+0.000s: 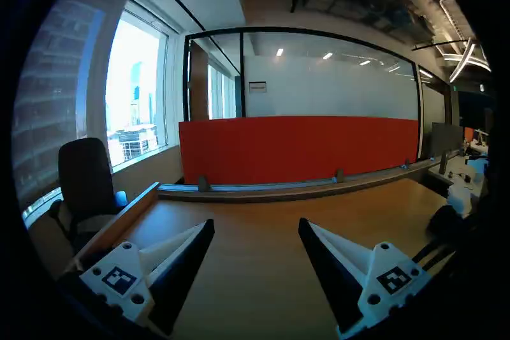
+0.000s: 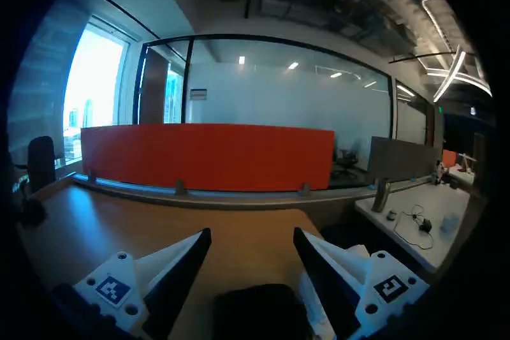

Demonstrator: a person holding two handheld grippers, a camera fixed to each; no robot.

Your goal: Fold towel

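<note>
**Status.** The left gripper (image 1: pixel 255 221) is level above the wooden table (image 1: pixel 357 203), its fingers spread wide with nothing between them. The right gripper (image 2: pixel 252 230) is in the same condition, fingers released and bare table visible through the gap. Both point toward the far edge of the table, where an orange partition (image 1: pixel 299 148) stands. A black chair (image 1: pixel 86 180) sits off the table's left end beside the window (image 1: pixel 134 110). A second table (image 2: pixel 421 206) adjoins at the right.

**Location of the work piece.** No spread towel is identifiable. In the right gripper view a dark, soft-looking mass (image 2: pixel 258 308) lies at the near edge of the table, low between the two fingers but apparently touched by neither. In the left gripper view a similar dark shape (image 1: pixel 446 222) sits at the table's right end. Whether either is the towel cannot be determined, as the outlines are too dim.

**Step in hand.** Judged as pre-grasp: nothing is held and no fold appears started.

**Next move, requirements.**
1. Tilt both grippers down toward the near edge so that the dark mass comes fully into view, and confirm what it is.
2. Find two free corners or one free hem.
3. Keep the fingers released until each pair straddles the cloth, then close.
4. Expect limp fabric: lift both corners together to prevent bunching.
</note>
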